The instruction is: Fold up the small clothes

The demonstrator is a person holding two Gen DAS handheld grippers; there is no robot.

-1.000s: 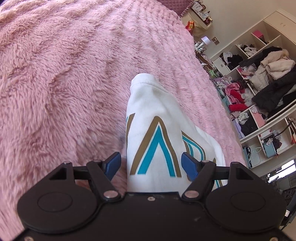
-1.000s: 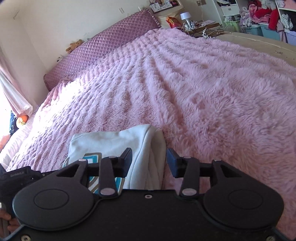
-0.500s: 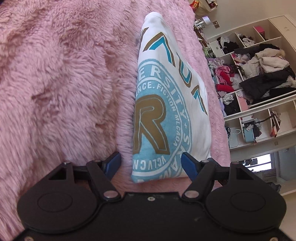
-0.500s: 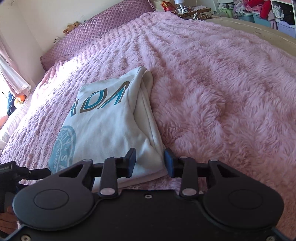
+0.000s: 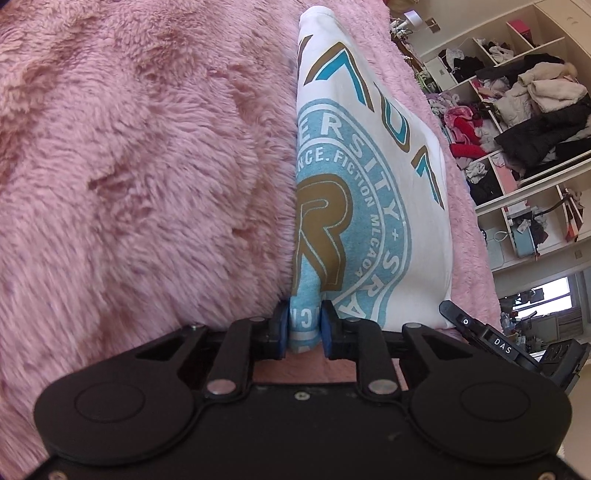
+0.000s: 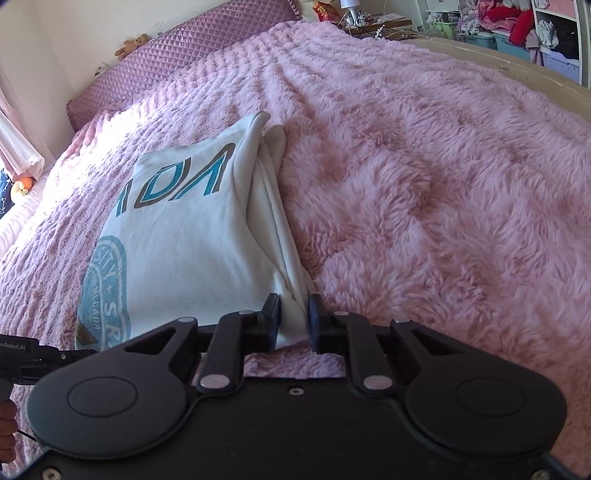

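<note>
A white T-shirt [image 5: 388, 192] with a blue round emblem and blue-and-gold letters lies folded lengthwise on the fluffy pink blanket [image 5: 147, 166]. My left gripper [image 5: 302, 328] is shut on the shirt's near left corner, where the blue print bunches between the blue pads. The shirt also shows in the right wrist view [image 6: 192, 236], stretching away from me. My right gripper [image 6: 294, 322] is shut on the shirt's near right corner, on the stacked white folded edges. The other gripper's black tip [image 5: 476, 332] shows at the right of the left wrist view.
The pink blanket [image 6: 424, 184] covers a wide bed. A purple quilted headboard cushion [image 6: 184, 51] lies at the far end. Open shelves stuffed with clothes [image 5: 524, 99] stand past the bed's right side. A nightstand with a lamp [image 6: 351, 11] is beyond the bed.
Both grippers were open around the shirt's near edge; now both have closed on its near corners. The views have drawn closer to the hem.
</note>
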